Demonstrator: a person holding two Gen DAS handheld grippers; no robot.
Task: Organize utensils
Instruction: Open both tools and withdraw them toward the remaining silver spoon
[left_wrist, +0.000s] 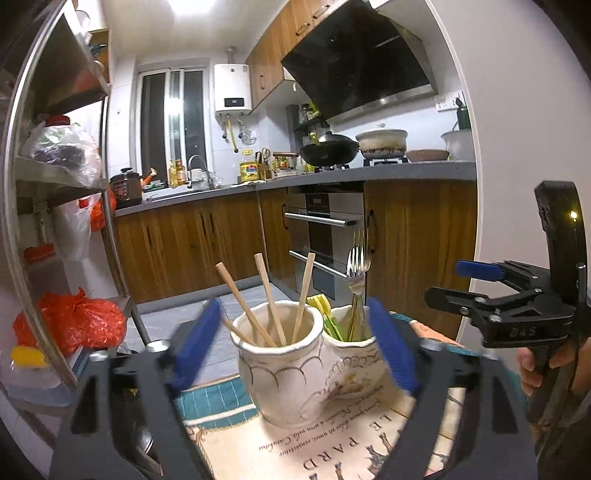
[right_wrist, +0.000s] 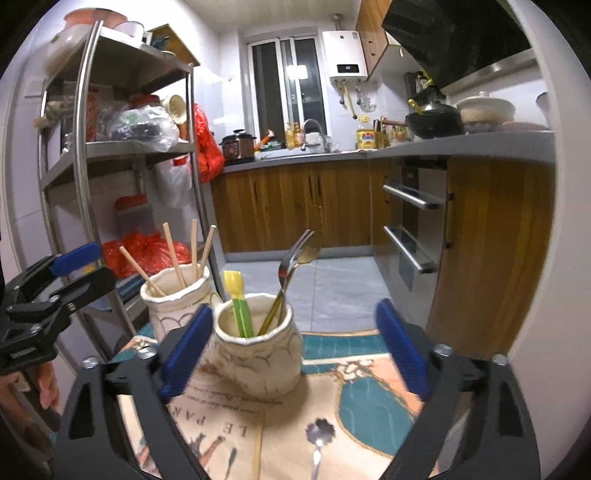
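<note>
Silver and small, the spoon (right_wrist: 318, 439) lies on the counter's printed cloth (right_wrist: 369, 406) just below the right tongs (right_wrist: 295, 354), handle running back toward them. Both right and left tongs (left_wrist: 295, 343) gape open, empty; the right is nearer.

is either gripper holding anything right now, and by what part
Nothing is held: the left gripper and right gripper are both open and empty, a ceramic jar between the right fingers, ungripped.

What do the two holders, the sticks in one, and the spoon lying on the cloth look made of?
Holders: likely glazed ceramic, glossy cream with relief scallops. Chopsticks: probably bamboo or wood, matte tan. Spoon: metal by its mirror-like shine, likely steel.
</note>
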